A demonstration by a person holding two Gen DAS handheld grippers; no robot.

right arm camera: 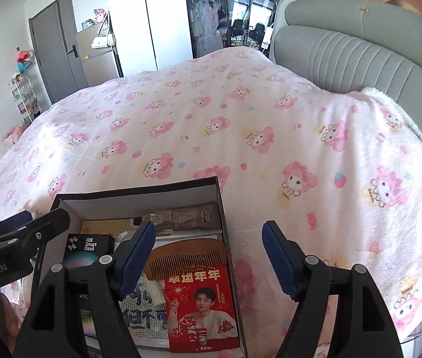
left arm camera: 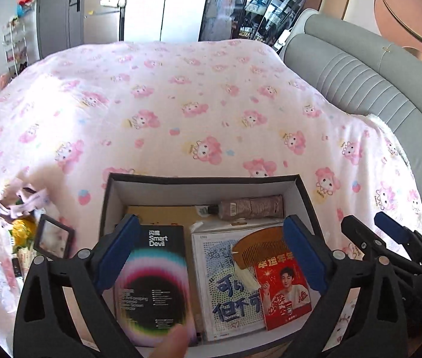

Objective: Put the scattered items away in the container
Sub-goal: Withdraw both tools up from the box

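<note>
A dark-rimmed cardboard box [left arm camera: 199, 191] stands on the pink cartoon-print bedspread [left arm camera: 181, 104]. Inside lie a black "Smart Devil" package [left arm camera: 154, 280], a white packet with blue lettering [left arm camera: 225, 298], a wooden comb [left arm camera: 258, 247], a red photo card [left arm camera: 285, 292] and a brown tube [left arm camera: 249, 207]. My left gripper [left arm camera: 212, 250] hovers open above the box, gripping nothing. My right gripper [right arm camera: 209, 256] is open over the box's right wall [right arm camera: 225, 238], also gripping nothing. The comb [right arm camera: 190, 256] and red card [right arm camera: 202, 307] show below it. The left gripper [right arm camera: 37, 217] shows at that view's left edge.
Left of the box, loose items lie on the bed: a small framed mirror [left arm camera: 54, 237], a yellow object [left arm camera: 22, 229] and pale clutter. A grey padded headboard [left arm camera: 360, 77] runs along the right. A fingertip [left arm camera: 175, 340] shows at the bottom edge. Bedspread [right arm camera: 300, 149] stretches beyond.
</note>
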